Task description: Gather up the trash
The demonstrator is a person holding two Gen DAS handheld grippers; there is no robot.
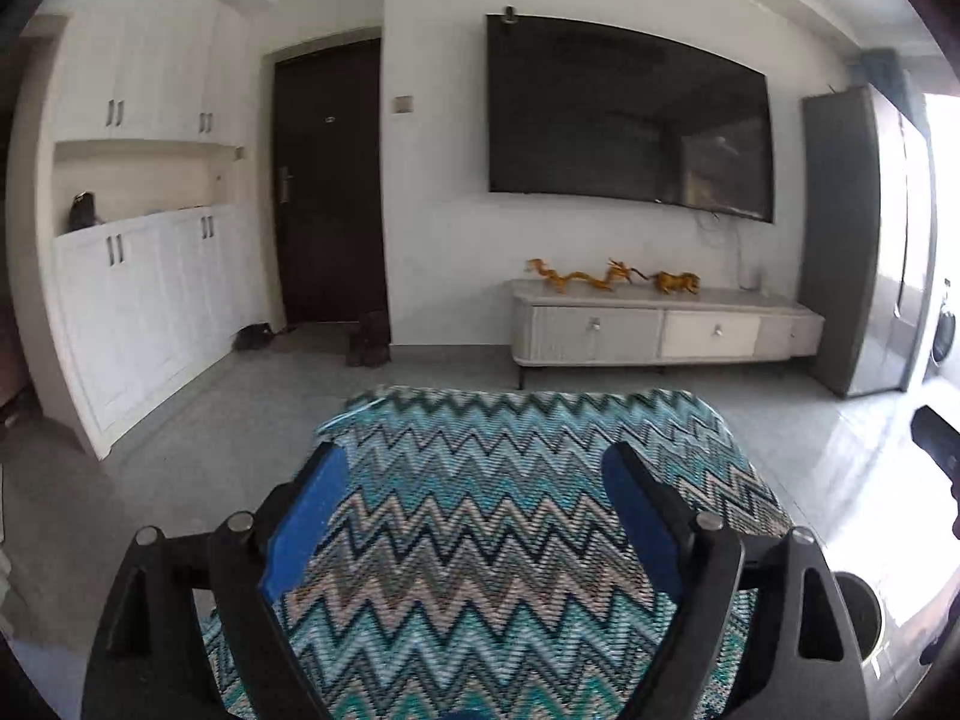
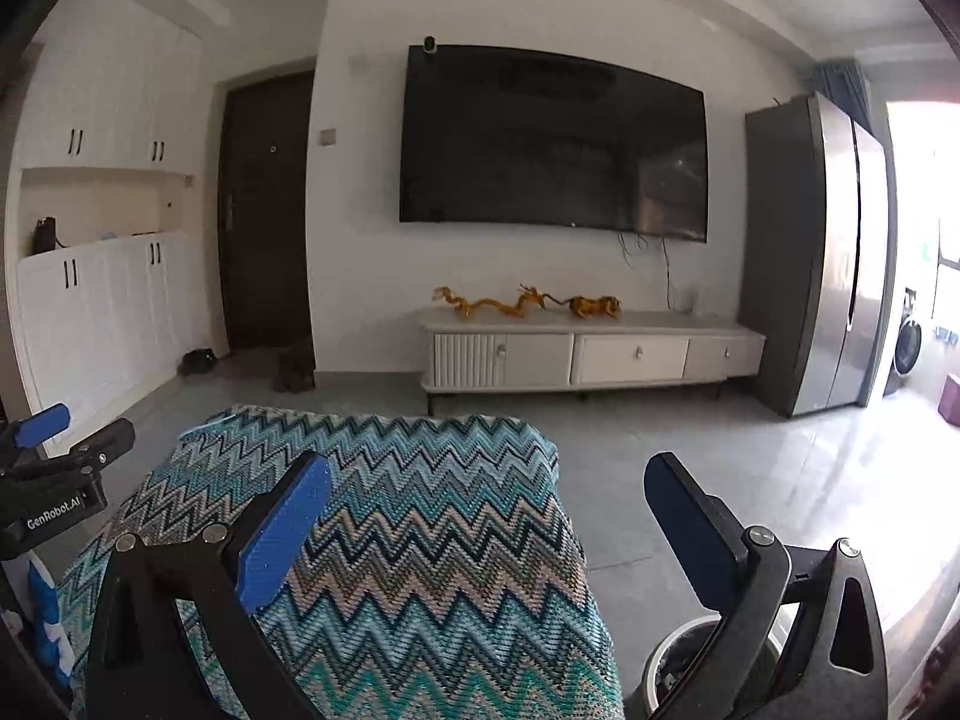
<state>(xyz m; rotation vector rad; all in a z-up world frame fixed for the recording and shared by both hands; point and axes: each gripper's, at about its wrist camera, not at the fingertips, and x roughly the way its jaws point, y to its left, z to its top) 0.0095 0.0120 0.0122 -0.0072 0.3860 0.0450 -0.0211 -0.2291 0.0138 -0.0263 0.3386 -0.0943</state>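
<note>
Left tongs [image 1: 474, 468] wide apart, blue pads [image 1: 306, 516] facing inward, nothing between them. They hang over a table covered by a zigzag cloth [image 1: 480, 540] in teal, white and brown. Right of the cloth, low in view, a round bin [image 1: 861, 615], partly hidden by the tong frame. Grey tile floor [image 1: 240, 408] beyond. Far wall: dark TV [image 1: 624, 120] above a white cabinet [image 1: 660, 330] carrying golden figurines [image 1: 606, 276]. Dark door [image 1: 327, 180] to the left, white cupboards [image 1: 138, 180] beside it. Grey fridge [image 1: 858, 240] at right.
</note>
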